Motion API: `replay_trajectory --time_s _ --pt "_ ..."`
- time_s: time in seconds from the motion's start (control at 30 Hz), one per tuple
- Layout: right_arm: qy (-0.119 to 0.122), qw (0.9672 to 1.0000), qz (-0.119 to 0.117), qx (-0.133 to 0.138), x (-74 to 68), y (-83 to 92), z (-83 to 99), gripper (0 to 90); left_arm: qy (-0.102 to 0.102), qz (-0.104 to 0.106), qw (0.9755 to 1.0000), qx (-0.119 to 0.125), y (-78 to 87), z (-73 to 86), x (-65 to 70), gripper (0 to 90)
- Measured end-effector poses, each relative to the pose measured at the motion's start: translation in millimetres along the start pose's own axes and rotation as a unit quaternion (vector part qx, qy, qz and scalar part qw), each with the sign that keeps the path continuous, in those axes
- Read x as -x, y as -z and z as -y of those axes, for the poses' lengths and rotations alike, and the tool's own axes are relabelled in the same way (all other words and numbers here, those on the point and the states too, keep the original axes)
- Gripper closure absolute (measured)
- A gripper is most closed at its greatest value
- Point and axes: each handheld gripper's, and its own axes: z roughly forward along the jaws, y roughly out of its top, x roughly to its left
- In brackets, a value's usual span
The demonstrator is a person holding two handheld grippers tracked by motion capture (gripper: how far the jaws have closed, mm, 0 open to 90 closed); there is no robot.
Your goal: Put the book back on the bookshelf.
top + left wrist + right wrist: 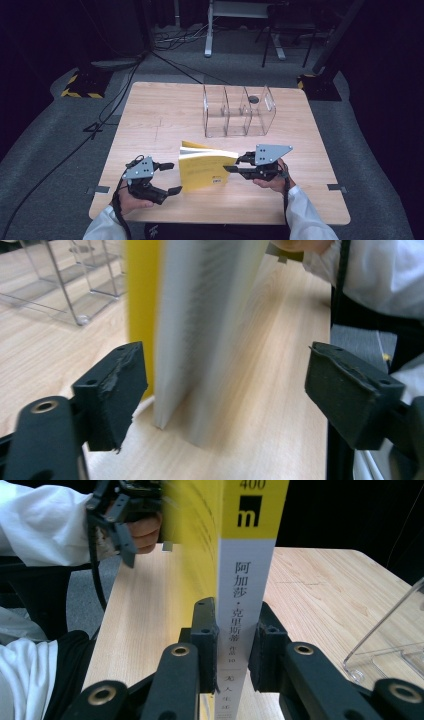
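My left hand-held gripper (167, 177) sits at the near left of the bench (150, 115), its jaws well apart and holding nothing; the book (205, 167) stands just to its right. In the left gripper view the page edges (200, 340) rise between my two pads (117, 390) with a gap on either side, so nothing is pressed there. The book stands upright on its bottom edge, its long axis running across the bench from one hand-held gripper to the other, yellow cover facing me. Right of it, my right hand-held gripper (231, 169) is clamped on the spine (245, 605), one pad on each side. The clear rack (239, 111) waits behind, well apart from the book. I judge the right hand alone now carries the book towards a slot.
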Motion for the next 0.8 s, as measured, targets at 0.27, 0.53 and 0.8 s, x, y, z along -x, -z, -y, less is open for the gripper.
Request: replay_trajectory --time_s 0.27,0.53,0.8 --pt "0.002 1.0 -0.006 -0.001 -2.4 -3.1 -1.9 76.5 0.006 -0.053 0.9985 0.008 -9.3 -4.4 -8.8 16.4" --pt "0.011 0.9999 -0.009 -0.003 -5.7 -2.8 -2.8 76.6 -0.007 -0.052 0.9986 0.01 -31.5 -20.3 -30.6 16.0" --pt "0.01 0.9999 -0.009 -0.003 -4.8 -2.5 -2.6 76.6 -0.003 -0.029 0.9995 0.012 -39.7 -25.6 -41.0 15.2"
